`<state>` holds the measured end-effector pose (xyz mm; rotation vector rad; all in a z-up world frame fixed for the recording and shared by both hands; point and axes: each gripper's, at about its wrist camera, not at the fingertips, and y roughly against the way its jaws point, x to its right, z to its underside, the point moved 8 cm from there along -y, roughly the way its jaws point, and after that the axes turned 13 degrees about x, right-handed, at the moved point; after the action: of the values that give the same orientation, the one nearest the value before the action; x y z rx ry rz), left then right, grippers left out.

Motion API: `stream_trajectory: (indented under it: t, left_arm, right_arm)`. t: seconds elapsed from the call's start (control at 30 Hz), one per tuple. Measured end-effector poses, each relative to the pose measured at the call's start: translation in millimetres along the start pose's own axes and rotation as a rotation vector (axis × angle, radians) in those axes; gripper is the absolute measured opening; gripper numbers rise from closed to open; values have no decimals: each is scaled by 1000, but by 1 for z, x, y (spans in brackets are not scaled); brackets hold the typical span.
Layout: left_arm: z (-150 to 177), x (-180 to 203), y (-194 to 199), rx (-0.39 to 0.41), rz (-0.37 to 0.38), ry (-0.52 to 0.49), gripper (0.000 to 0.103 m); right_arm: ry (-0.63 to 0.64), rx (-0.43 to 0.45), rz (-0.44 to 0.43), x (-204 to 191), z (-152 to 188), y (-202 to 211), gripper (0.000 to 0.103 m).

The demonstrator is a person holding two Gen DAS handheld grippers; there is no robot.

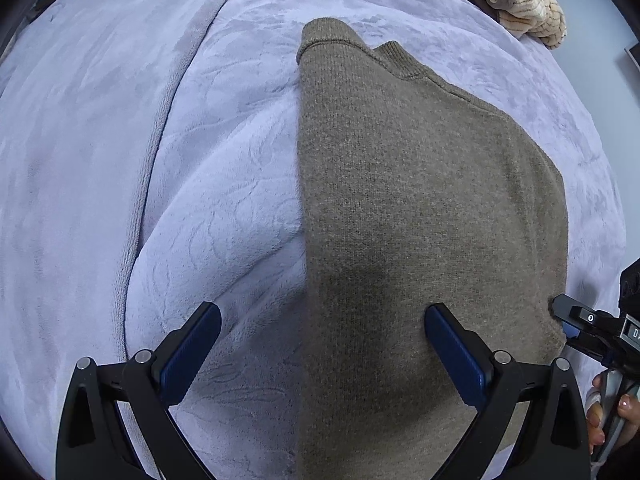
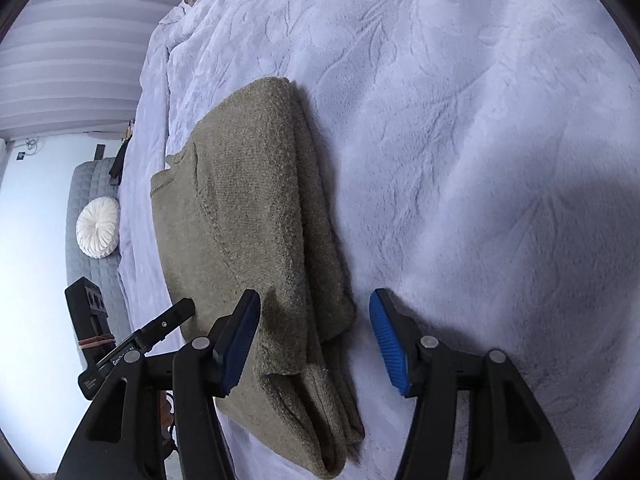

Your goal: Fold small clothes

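An olive-brown knit sweater [image 1: 420, 200] lies folded on a lavender fleece blanket [image 1: 100, 120], neckline at the far end. My left gripper [image 1: 322, 320] hangs open over the sweater's near end, one pad above the blanket and the other above the knit. In the right wrist view the sweater [image 2: 248, 200] shows stacked layers along its right edge. My right gripper [image 2: 314, 308] is open and straddles that layered edge, its pads not pressing on it. One finger of the left gripper [image 2: 180, 312] shows at the sweater's left side. A finger of the right gripper [image 1: 568, 310] sits by the sweater's right edge.
A heap of cream-striped and brown clothes [image 1: 520, 0] lies at the blanket's far corner. A hemmed blanket edge [image 1: 160, 140] runs along the left. A person's hand [image 1: 608, 412] grips the right tool. Beyond the bed stands a grey quilted seat with a round white cushion [image 2: 98, 226].
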<state>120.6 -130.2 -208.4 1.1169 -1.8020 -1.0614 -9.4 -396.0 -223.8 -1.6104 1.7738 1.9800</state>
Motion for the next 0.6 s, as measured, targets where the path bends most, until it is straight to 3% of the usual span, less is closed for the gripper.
stream_trajectory:
  t: [0.3, 0.6]
  left_arm:
    - [-3, 23, -19, -58, 174, -5, 102]
    - [-7, 49, -32, -70, 207, -26, 102]
  right_arm:
    - [-17, -21, -47, 1, -6, -11, 64]
    - [-14, -69, -151, -15, -13, -26, 69]
